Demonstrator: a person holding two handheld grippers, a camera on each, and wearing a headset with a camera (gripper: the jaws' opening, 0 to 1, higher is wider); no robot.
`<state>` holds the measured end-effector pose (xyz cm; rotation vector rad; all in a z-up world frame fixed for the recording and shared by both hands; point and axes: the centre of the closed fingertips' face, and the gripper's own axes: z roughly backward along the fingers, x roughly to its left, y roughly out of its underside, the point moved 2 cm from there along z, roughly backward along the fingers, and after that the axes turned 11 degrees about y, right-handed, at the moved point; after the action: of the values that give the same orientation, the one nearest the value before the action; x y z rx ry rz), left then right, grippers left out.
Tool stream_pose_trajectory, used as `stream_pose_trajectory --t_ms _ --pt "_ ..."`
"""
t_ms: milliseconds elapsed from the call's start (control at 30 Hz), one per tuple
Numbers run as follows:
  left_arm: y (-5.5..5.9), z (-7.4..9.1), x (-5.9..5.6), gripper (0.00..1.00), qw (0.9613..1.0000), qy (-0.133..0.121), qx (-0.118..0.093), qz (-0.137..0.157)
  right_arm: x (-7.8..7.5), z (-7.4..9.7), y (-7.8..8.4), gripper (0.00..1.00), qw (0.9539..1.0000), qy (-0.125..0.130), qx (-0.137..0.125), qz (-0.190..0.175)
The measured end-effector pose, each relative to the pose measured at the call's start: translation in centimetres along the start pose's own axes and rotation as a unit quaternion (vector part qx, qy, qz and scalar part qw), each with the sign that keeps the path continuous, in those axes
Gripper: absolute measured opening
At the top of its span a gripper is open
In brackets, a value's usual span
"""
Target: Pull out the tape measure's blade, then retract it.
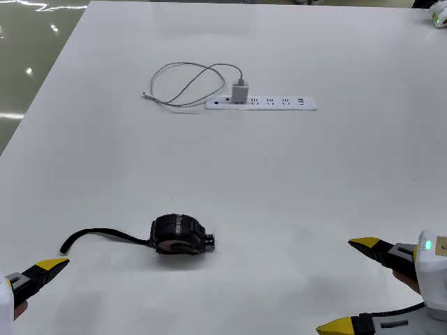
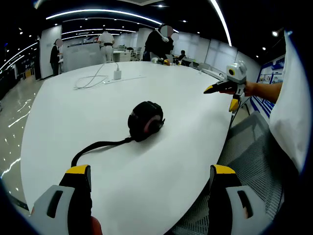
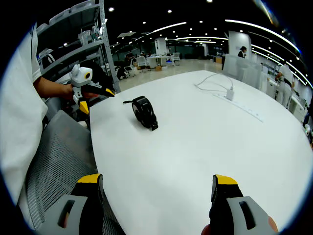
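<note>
A black tape measure [image 1: 180,235] lies on the white table [image 1: 279,181] near its front edge. Its black wrist strap [image 1: 98,235] trails to the left, and the blade is in. My left gripper [image 1: 35,273] is at the bottom left, short of the strap's end. My right gripper [image 1: 353,286] hovers at the bottom right, well apart from the tape. In the left gripper view the tape measure [image 2: 145,120] sits ahead of the open left gripper [image 2: 150,171]. The right gripper view has the tape measure [image 3: 144,111] far beyond the open right gripper [image 3: 157,180]. Neither gripper holds anything.
A white power strip [image 1: 262,103] with a plugged-in charger [image 1: 239,91] and a looped grey cable [image 1: 188,84] lies at the table's far middle. The table's left edge [image 1: 42,91] runs diagonally beside a shiny floor. People stand in the background [image 2: 105,44].
</note>
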<state>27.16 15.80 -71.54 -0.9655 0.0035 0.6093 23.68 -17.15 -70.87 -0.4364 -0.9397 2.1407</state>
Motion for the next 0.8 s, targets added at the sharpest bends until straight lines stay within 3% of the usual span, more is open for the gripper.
stream_pose_trajectory --t_ms 800 --pt "-0.15 -0.19 -0.33 0.99 0.9999 0.007 0.008 -0.006 0.19 -0.15 0.03 0.9 1.0 -0.003 -0.004 -0.001"
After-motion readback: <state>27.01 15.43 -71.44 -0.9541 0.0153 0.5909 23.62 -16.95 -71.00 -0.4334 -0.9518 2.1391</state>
